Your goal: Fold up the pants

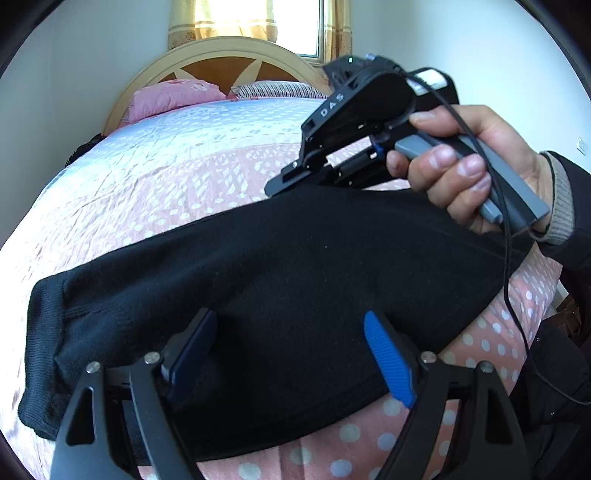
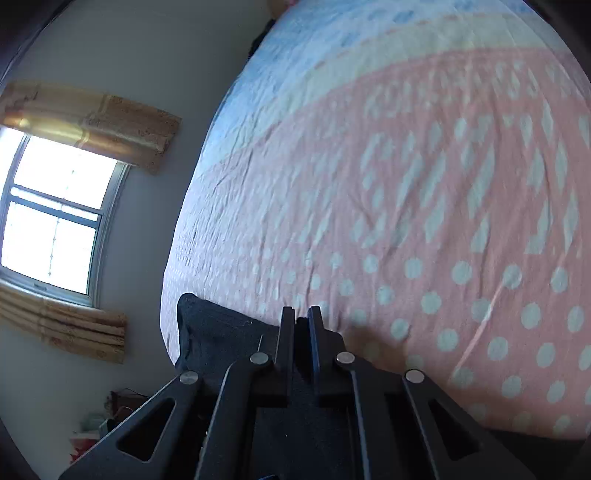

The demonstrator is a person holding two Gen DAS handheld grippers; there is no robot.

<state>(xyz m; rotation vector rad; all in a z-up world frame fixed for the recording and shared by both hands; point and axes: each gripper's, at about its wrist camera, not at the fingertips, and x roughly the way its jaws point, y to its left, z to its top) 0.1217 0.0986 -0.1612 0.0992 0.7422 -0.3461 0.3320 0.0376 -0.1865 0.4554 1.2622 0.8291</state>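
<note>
**Black pants across the bed, one gripper wide, the other clamped**

A bed [image 1: 155, 177] filled most of both views, its cover pink with pale dots near the person and turning to pale blue farther up. At its far end stood a rounded wooden headboard [image 1: 221, 59], with a pink pillow [image 1: 170, 98] and a striped pillow [image 1: 273, 89] just in front of it. Behind the headboard a window [image 1: 306, 29] was hung with a yellow curtain [image 1: 225, 18]; white walls stood on either side.

The pants [image 1: 280, 266] lay in a wide dark band across the near part of the cover, flat on it, with a ribbed edge at the left end in the left wrist view.

The left gripper [image 1: 291, 354] hung over the near edge of the pants with its jaws well apart. Its blue ribbed pad [image 1: 388, 363] and its darker opposite pad stood over the cloth without pinching it.

The right gripper [image 1: 291, 182] showed in the left wrist view at the far edge of the pants, held in the person's right hand [image 1: 458, 162], which wrapped the grey handle. A dark sleeve with a grey cuff [image 1: 559, 199] followed the wrist, and a thin black cable [image 1: 506, 229] trailed down from the tool. In its own view the right gripper's jaws stood nearly together, clamped on a fold of the dark cloth that showed between the fingers [image 2: 286, 332]. More of the pants spread to the left of them.
</note>
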